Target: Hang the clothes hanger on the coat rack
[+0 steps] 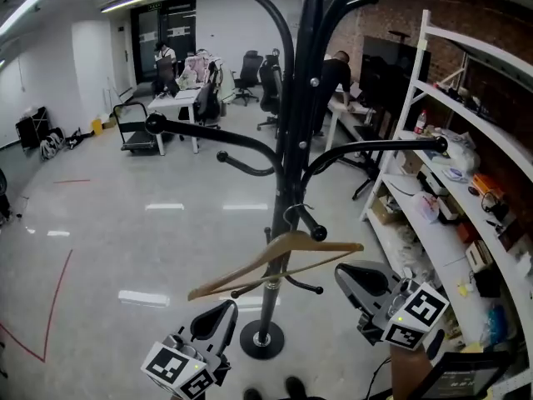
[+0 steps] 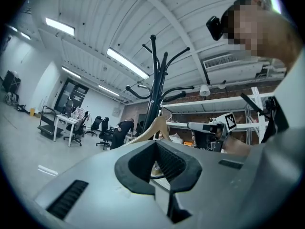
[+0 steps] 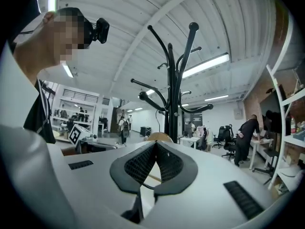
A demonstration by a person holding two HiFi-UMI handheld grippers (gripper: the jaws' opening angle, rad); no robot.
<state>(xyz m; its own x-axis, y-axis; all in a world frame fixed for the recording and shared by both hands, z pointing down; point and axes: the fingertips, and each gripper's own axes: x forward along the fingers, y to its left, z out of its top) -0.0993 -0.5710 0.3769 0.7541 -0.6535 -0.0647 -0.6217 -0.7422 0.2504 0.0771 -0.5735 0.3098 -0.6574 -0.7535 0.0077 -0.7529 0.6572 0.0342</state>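
- Toward 11 o'clock in the head view, far across the grey floor (image 1: 125,223), stand white desks (image 1: 179,102) and office chairs.
- At 7 o'clock, the left gripper (image 1: 226,308) has its 2 jaws pressed tip to tip with nothing between them. It sits below the hanger's low end and clear of it.
- At the centre, the black coat rack (image 1: 289,140) stands upright on a round base. Its curved arms reach out toward 9 and 3 o'clock.
- The wooden clothes hanger (image 1: 279,261) hangs by its metal hook from a short knobbed peg low on the rack's pole. It is tilted, with its left end dropped toward 7 o'clock and its right end raised toward 3 o'clock.
- At 5 o'clock, the right gripper (image 1: 341,273) also has its 2 jaws closed together and holds nothing. Its tip lies just under the hanger's raised end, apart from it.
- At 3 o'clock, white shelves (image 1: 433,215) loaded with clutter run along a brick wall.
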